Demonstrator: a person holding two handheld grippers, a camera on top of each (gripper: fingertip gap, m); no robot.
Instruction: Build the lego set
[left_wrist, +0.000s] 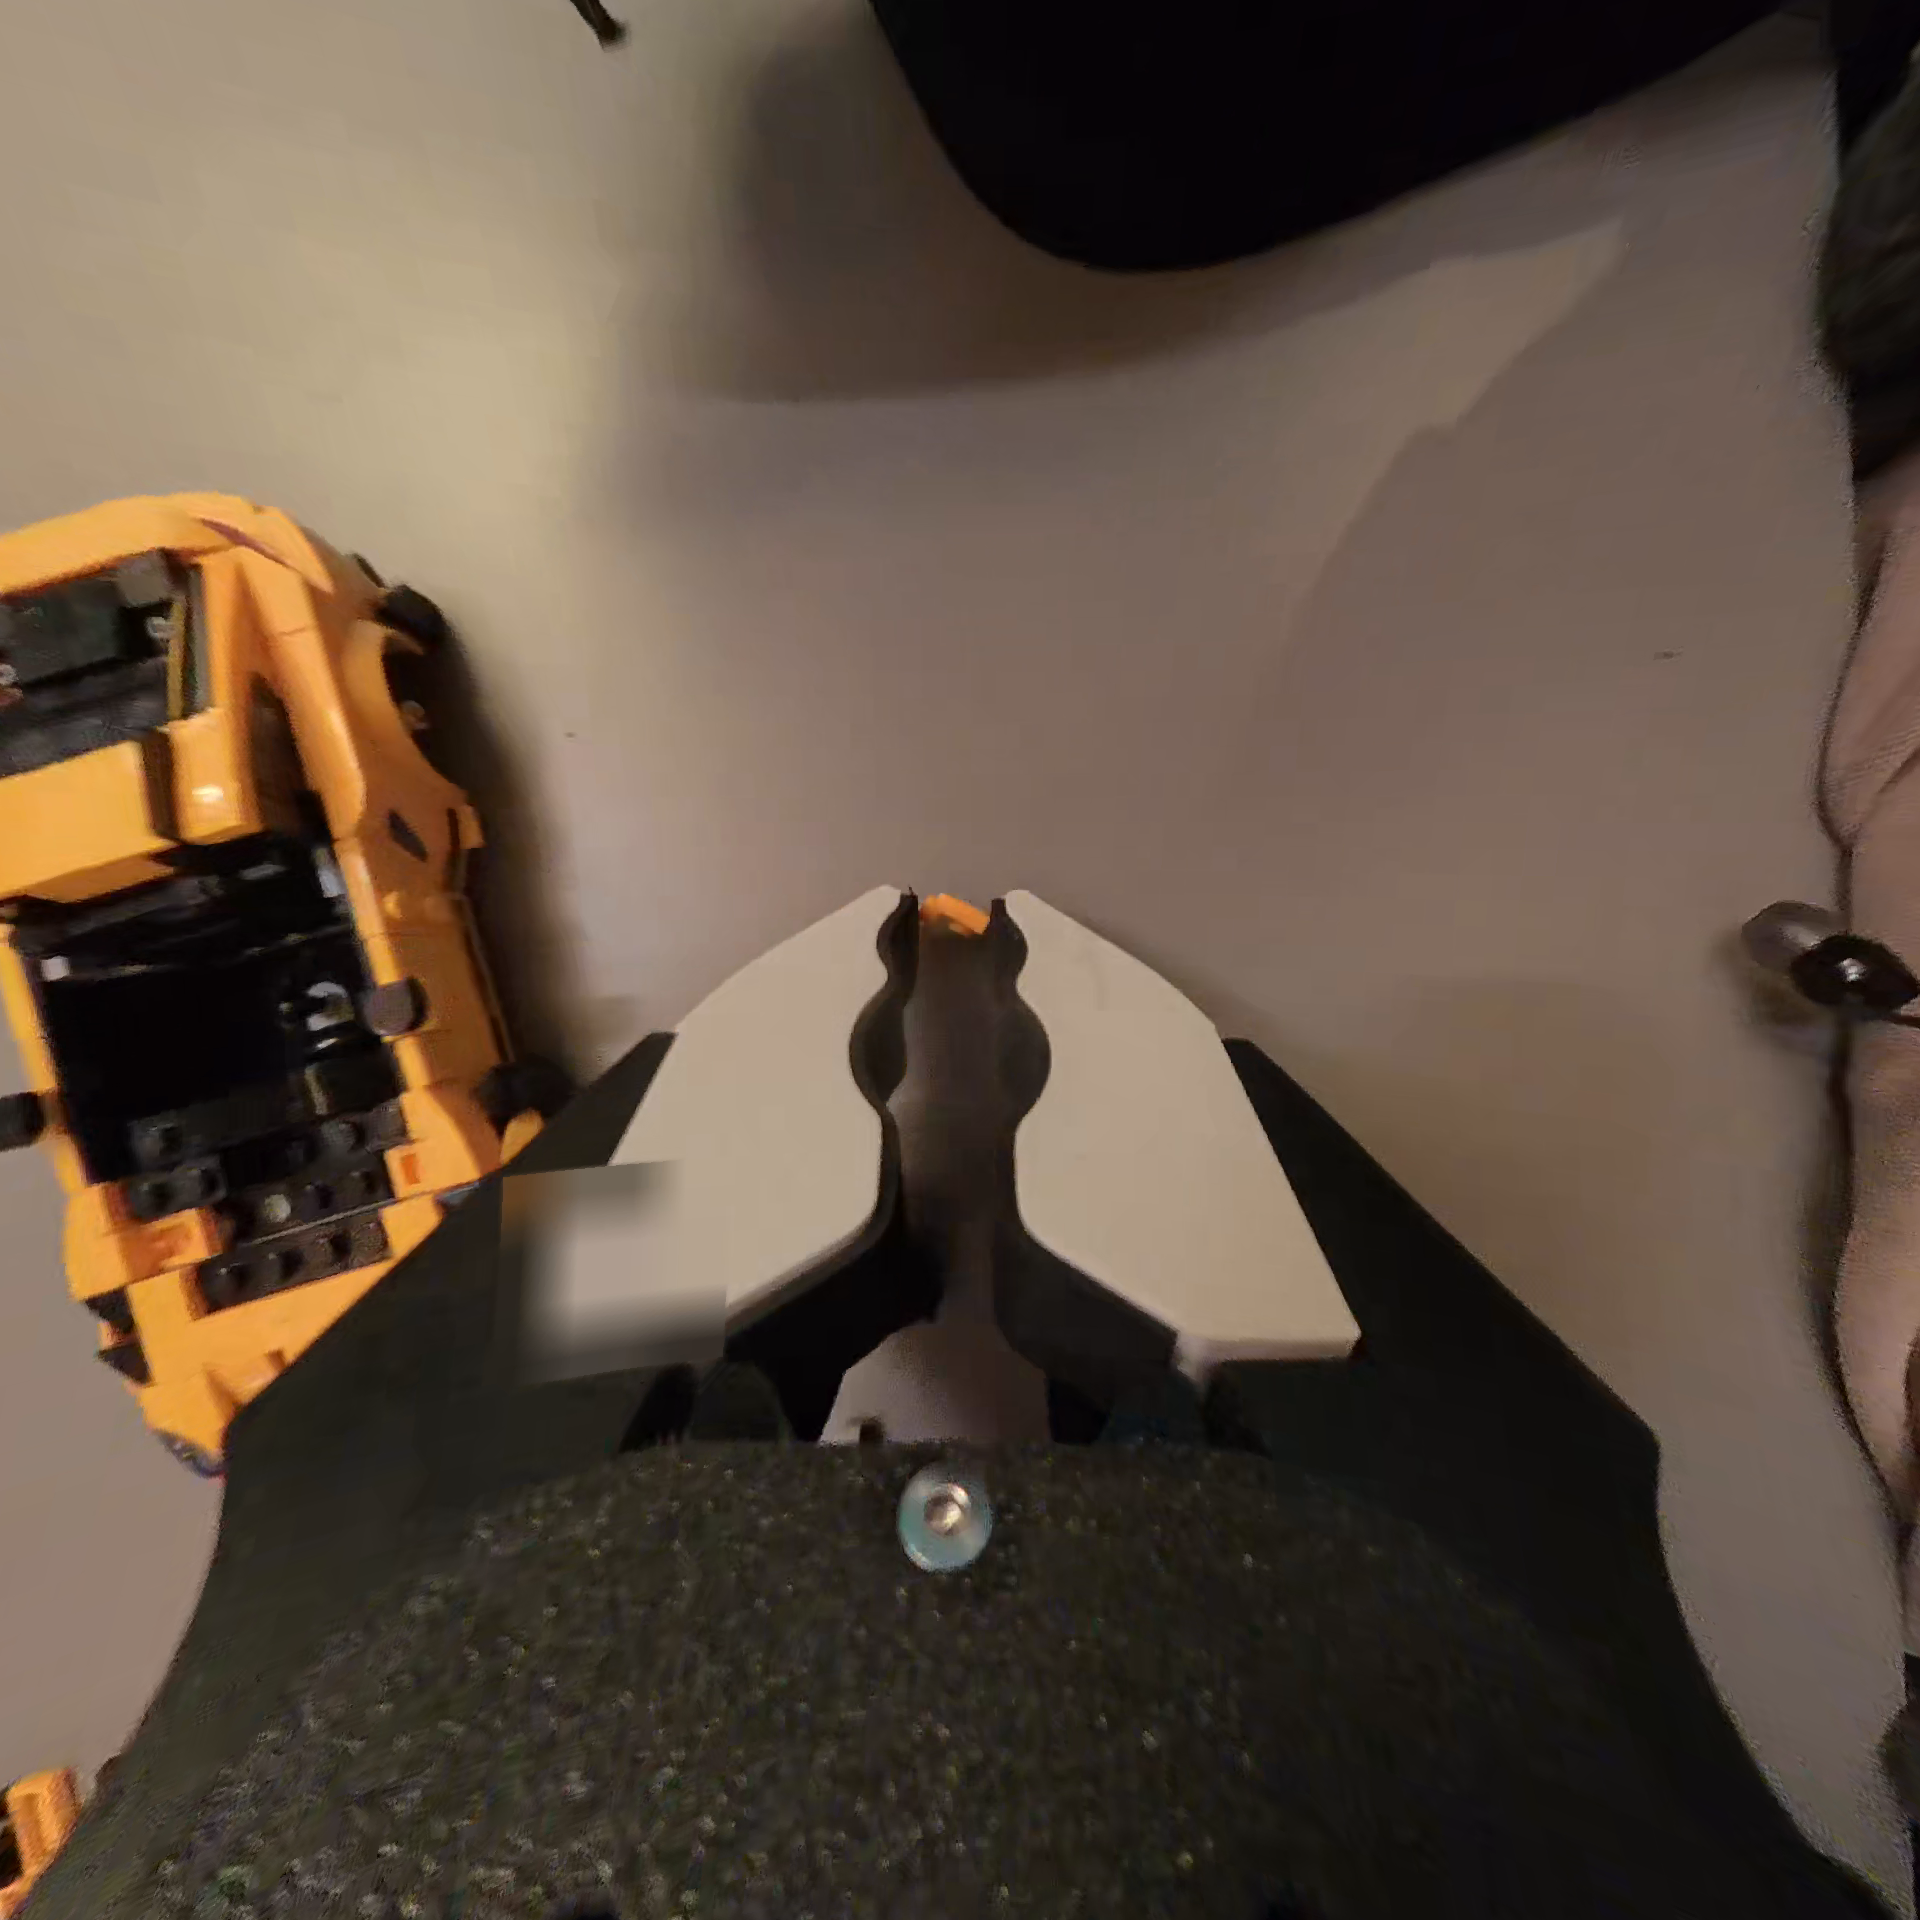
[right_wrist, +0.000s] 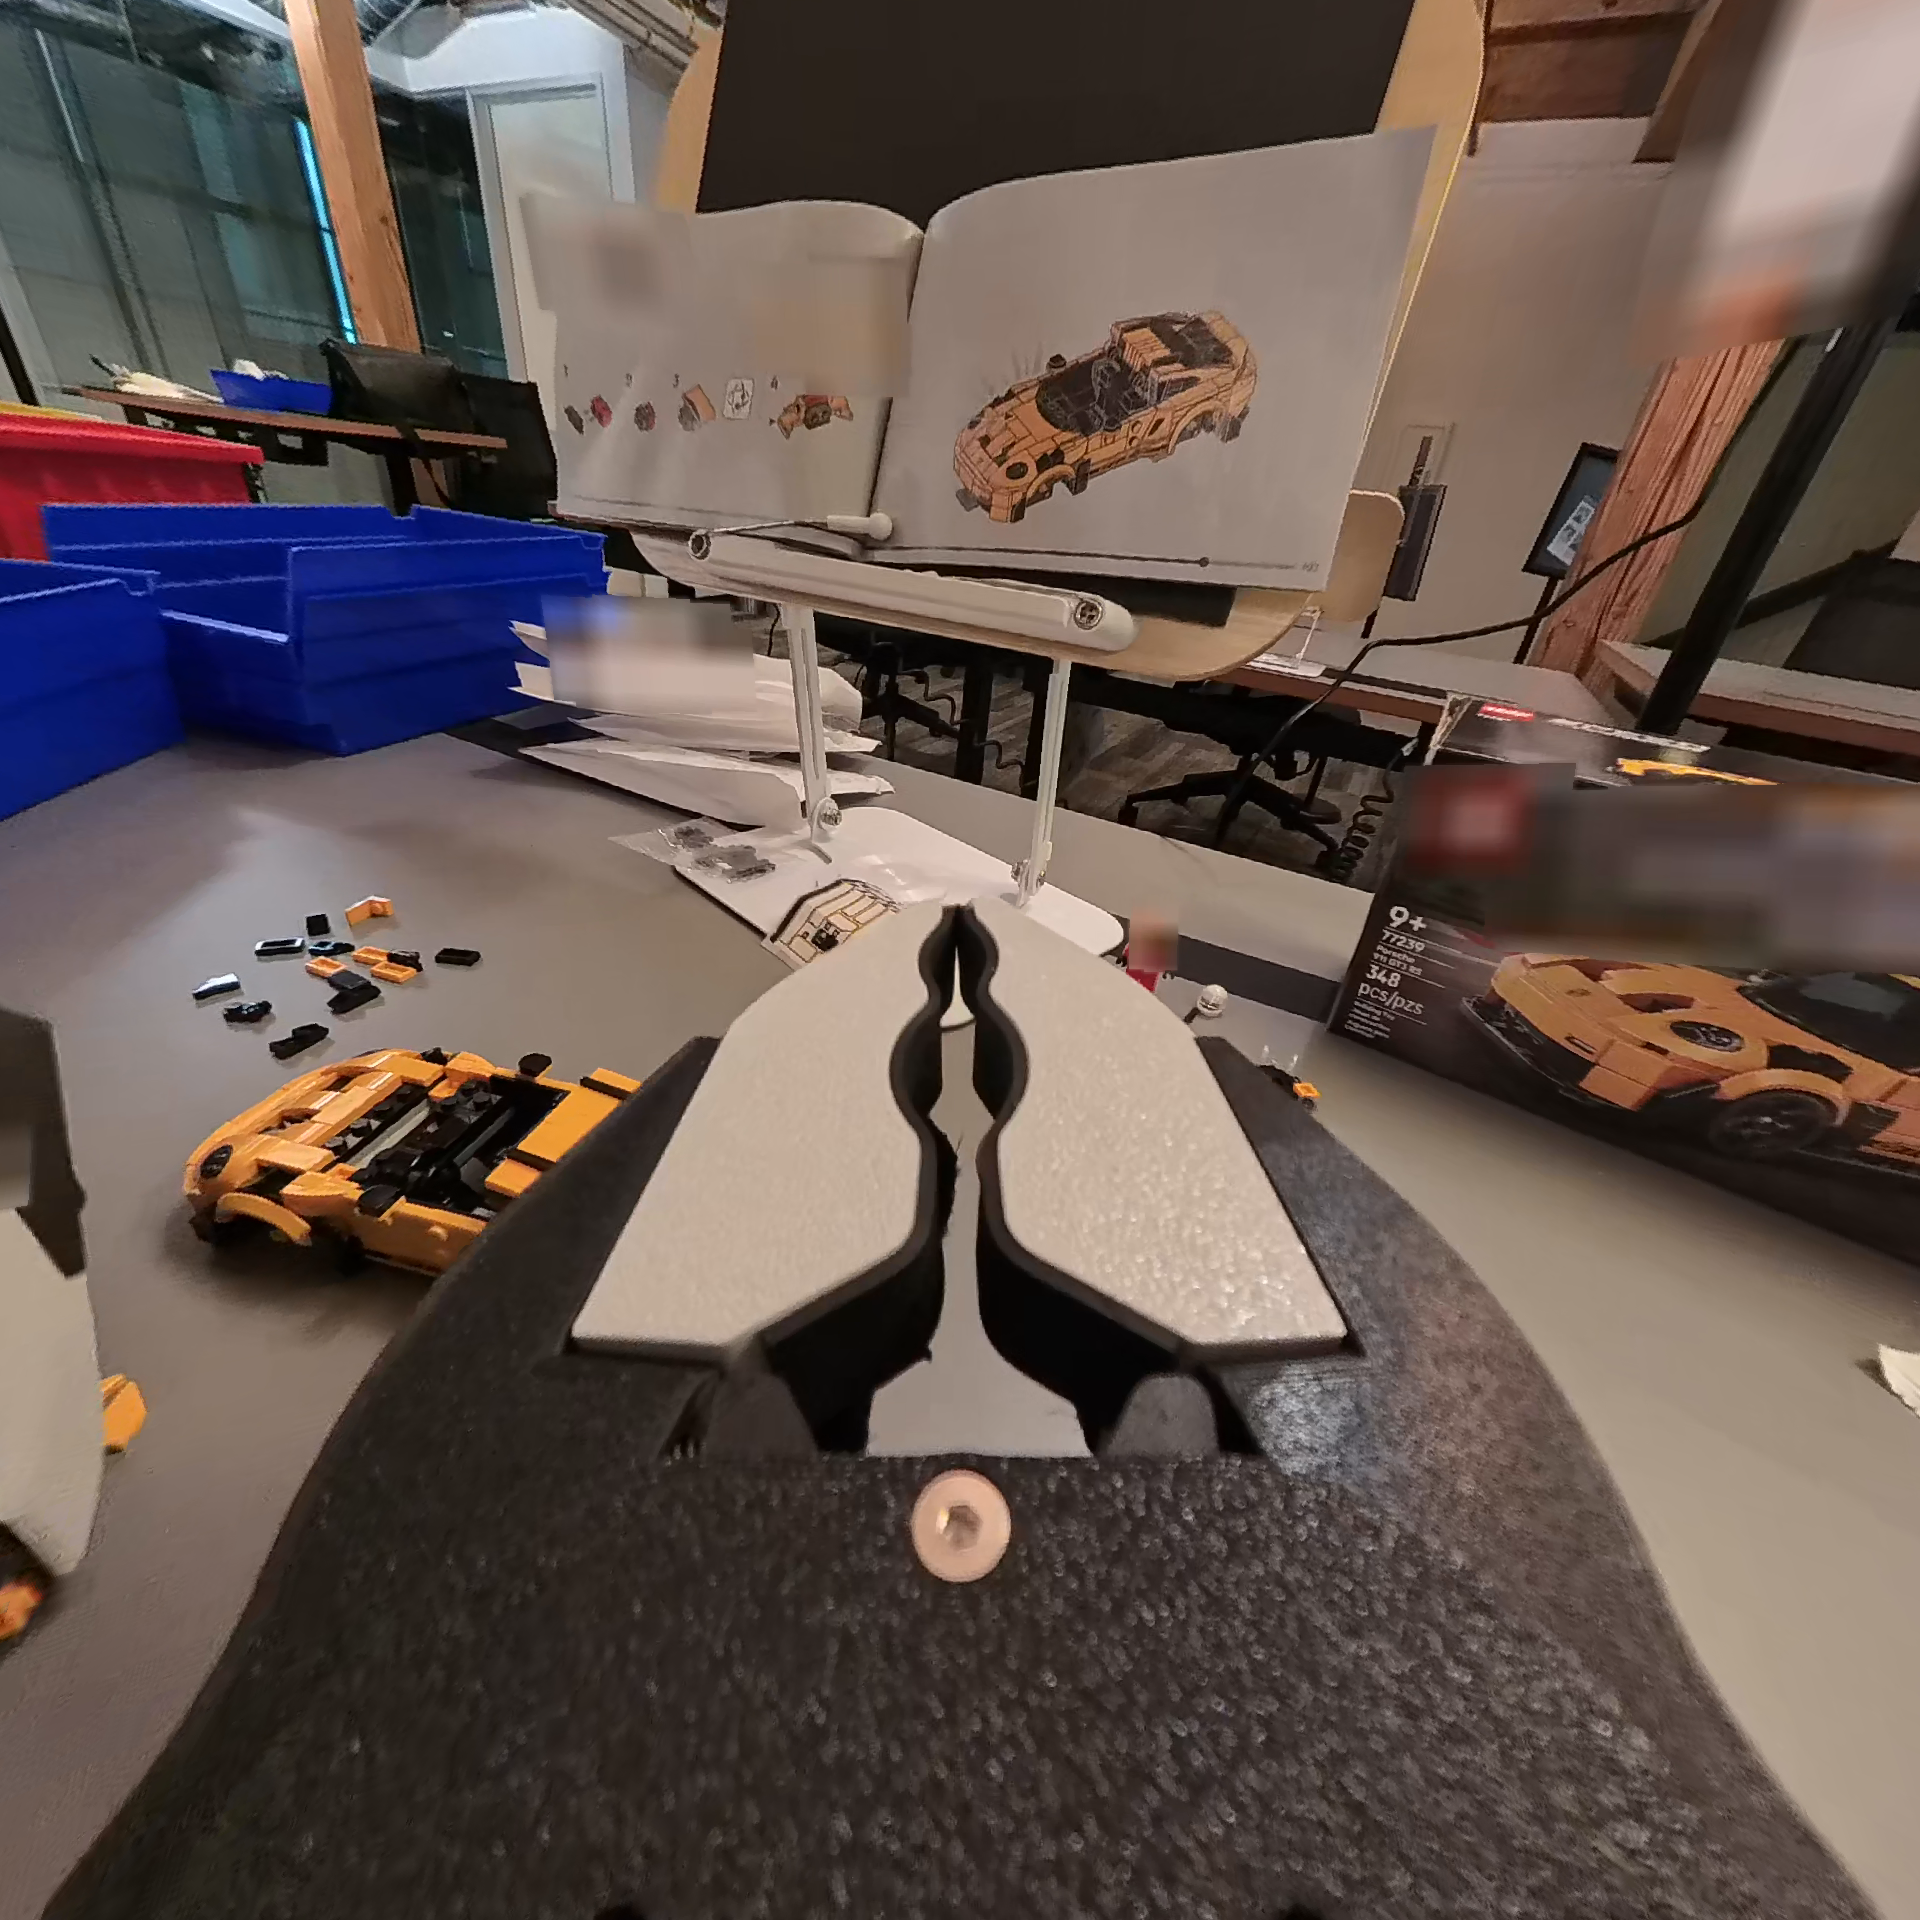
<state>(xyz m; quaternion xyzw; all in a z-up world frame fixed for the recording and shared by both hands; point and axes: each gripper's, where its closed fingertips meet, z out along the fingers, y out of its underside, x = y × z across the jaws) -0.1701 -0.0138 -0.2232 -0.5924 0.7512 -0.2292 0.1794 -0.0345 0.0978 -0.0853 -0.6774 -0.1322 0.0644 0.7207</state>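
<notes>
The half-built orange and black lego car (left_wrist: 208, 935) lies on the grey table at the left of the left wrist view, and at the lower left of the right wrist view (right_wrist: 395, 1153). My left gripper (left_wrist: 956, 909) is shut on a small orange lego piece (left_wrist: 956, 914) at its fingertips, above bare table to the right of the car. My right gripper (right_wrist: 958, 920) is shut and empty, held above the table and pointing at the instruction booklet (right_wrist: 987, 384) on its stand. Loose orange and black pieces (right_wrist: 332, 966) lie beyond the car. The left gripper (right_wrist: 42, 1299) shows at the left edge.
Blue bins (right_wrist: 260, 623) and a red bin (right_wrist: 104, 468) stand at the back left. The lego box (right_wrist: 1662, 1029) lies at the right. Paper bags (right_wrist: 707, 748) and a small parts bag (right_wrist: 717, 847) lie near the stand's base. A dark object (left_wrist: 1299, 114) is at the top.
</notes>
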